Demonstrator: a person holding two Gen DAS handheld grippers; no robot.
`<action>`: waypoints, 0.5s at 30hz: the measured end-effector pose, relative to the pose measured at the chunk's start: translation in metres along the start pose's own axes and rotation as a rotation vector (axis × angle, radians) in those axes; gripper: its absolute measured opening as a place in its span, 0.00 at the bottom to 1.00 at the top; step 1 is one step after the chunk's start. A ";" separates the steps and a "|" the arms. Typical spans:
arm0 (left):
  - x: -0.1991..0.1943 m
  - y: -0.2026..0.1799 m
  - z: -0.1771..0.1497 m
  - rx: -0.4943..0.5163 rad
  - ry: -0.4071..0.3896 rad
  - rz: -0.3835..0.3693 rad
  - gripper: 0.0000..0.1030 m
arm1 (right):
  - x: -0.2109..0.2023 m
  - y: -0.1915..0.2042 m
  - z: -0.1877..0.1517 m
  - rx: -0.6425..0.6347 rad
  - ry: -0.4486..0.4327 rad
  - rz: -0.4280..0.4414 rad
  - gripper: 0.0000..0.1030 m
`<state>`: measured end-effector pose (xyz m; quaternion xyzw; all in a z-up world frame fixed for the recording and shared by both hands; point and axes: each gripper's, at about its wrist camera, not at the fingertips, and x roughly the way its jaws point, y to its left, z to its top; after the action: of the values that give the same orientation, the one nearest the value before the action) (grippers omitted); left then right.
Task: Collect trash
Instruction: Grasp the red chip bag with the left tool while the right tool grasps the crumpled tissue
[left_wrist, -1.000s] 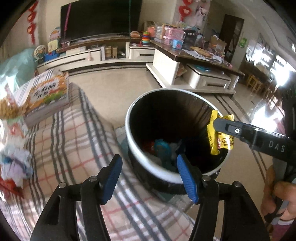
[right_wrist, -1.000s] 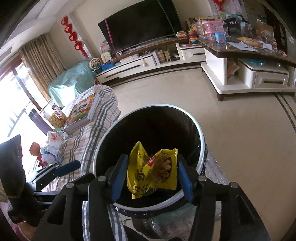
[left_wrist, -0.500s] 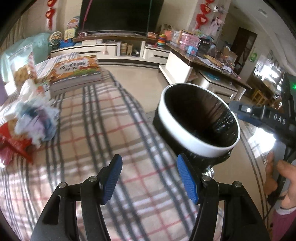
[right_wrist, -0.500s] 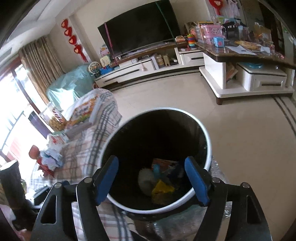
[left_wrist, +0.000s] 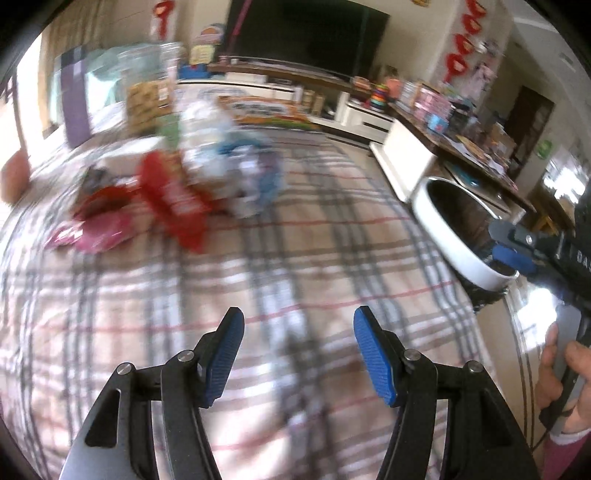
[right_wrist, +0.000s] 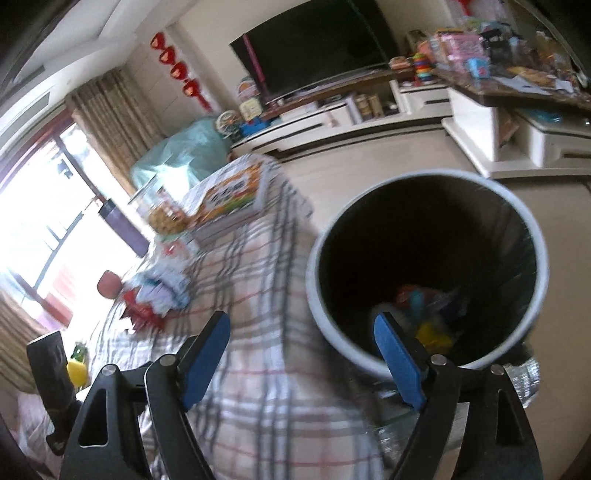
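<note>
My left gripper (left_wrist: 298, 354) is open and empty above the plaid tablecloth (left_wrist: 280, 258). Ahead of it at upper left lies a blurred pile of trash: a red wrapper (left_wrist: 173, 199), a pink wrapper (left_wrist: 96, 230) and crumpled white and blue paper (left_wrist: 236, 162). My right gripper (right_wrist: 303, 354) is open and empty at the near left rim of the white trash bin (right_wrist: 532, 236). The yellow wrapper (right_wrist: 432, 332) lies inside the bin with other trash. The bin (left_wrist: 443, 229) and the right gripper (left_wrist: 517, 251) also show at the right of the left wrist view.
A picture book (right_wrist: 225, 195) and a snack jar (right_wrist: 162, 214) lie at the table's far end. A purple bottle (right_wrist: 122, 229) stands at the left. A TV cabinet (right_wrist: 332, 118) and a cluttered side table (right_wrist: 517, 85) stand beyond the floor.
My right gripper opened and dropped the yellow wrapper into the bin, then swung left. My left gripper swung left from the bin toward the trash pile on the table.
</note>
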<state>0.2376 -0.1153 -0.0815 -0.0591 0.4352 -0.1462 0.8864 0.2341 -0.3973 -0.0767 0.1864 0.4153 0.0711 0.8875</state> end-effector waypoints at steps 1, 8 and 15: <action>-0.004 0.009 -0.003 -0.016 -0.003 0.014 0.59 | 0.005 0.007 -0.004 -0.008 0.010 0.010 0.80; -0.020 0.050 -0.011 -0.085 -0.023 0.073 0.59 | 0.033 0.047 -0.023 -0.047 0.071 0.068 0.80; -0.025 0.079 -0.010 -0.143 -0.032 0.094 0.59 | 0.059 0.081 -0.030 -0.088 0.116 0.117 0.80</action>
<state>0.2313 -0.0318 -0.0871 -0.1041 0.4328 -0.0718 0.8926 0.2517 -0.2977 -0.1044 0.1665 0.4507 0.1518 0.8638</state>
